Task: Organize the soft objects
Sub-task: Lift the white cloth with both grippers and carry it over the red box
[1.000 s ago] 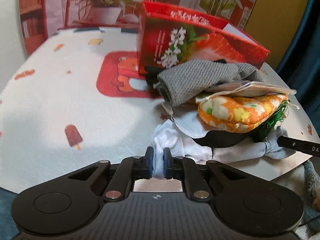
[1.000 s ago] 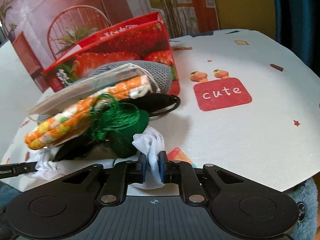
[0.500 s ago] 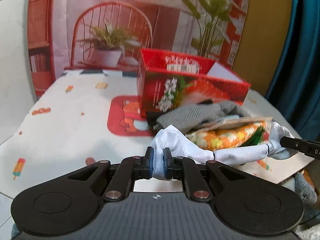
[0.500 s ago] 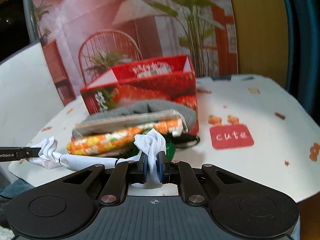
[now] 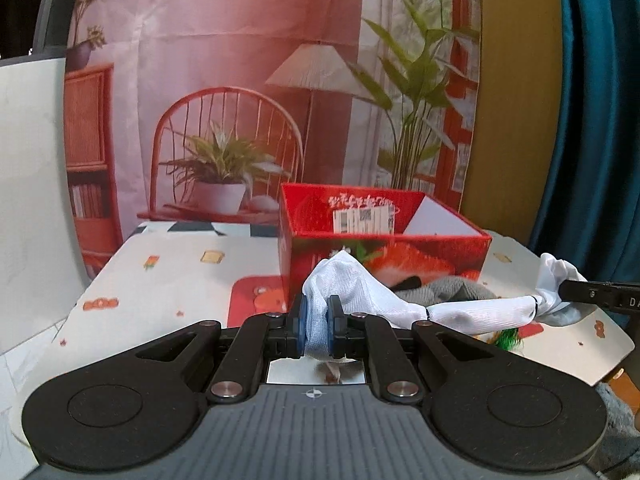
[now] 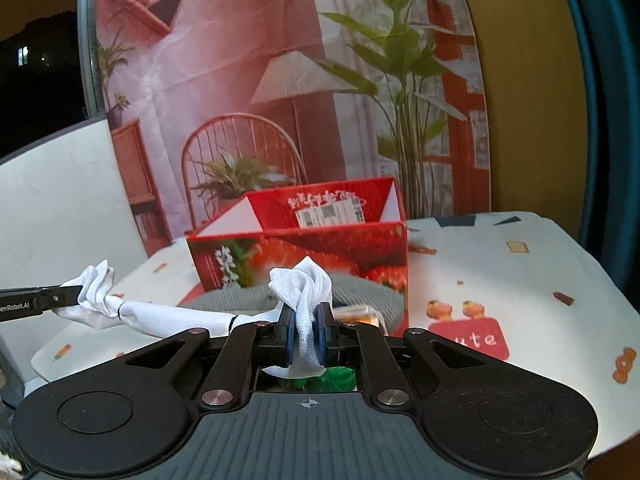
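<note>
Closest in, the left tool (image 5: 317,329) is pinched tight on one bunched end of the white cloth (image 5: 476,316), and the right tool (image 6: 306,334) is pinched just as tight on the other end. The cloth hangs clear of the bench (image 5: 168,280), stretched between the two tools as a twisted rope with a slight sag. To do this step well, I judge both pinches should hold firm and both ends stay level, so the cloth neither slips out nor drags.

Just beyond and below it lies the pile: a grey knitted cloth (image 6: 360,292), with a bit of green tassel (image 5: 508,336) showing beside it. The cloth should pass above these without snagging them.

Behind the pile stands the red strawberry box (image 6: 304,252), open at the top, the likely place for the cloth; carry it over the near wall before letting go.
</note>
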Available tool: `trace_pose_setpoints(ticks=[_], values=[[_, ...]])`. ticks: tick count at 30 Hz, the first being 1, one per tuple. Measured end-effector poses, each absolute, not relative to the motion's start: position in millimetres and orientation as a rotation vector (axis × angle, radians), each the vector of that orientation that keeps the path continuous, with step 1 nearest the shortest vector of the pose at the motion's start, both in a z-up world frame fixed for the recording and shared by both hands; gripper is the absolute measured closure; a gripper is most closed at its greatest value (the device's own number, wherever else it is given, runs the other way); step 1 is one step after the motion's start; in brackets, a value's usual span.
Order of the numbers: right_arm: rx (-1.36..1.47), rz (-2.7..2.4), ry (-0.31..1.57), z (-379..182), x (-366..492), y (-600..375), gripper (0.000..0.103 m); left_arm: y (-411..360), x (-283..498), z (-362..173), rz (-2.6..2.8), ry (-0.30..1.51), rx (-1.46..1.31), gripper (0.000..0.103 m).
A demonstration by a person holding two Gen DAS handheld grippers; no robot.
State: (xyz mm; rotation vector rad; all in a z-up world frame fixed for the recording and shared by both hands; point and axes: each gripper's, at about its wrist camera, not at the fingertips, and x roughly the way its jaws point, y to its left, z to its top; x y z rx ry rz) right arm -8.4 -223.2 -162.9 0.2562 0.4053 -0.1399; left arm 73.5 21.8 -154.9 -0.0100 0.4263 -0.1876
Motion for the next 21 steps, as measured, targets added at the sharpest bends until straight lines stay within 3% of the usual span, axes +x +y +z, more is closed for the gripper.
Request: trace_pose_setpoints(ticks=[21], values=[[0.126, -0.143, 0.440, -122, 130, -280, 0.093, -12, 212, -115, -0.158, 0.465, 0.095, 0.092]])
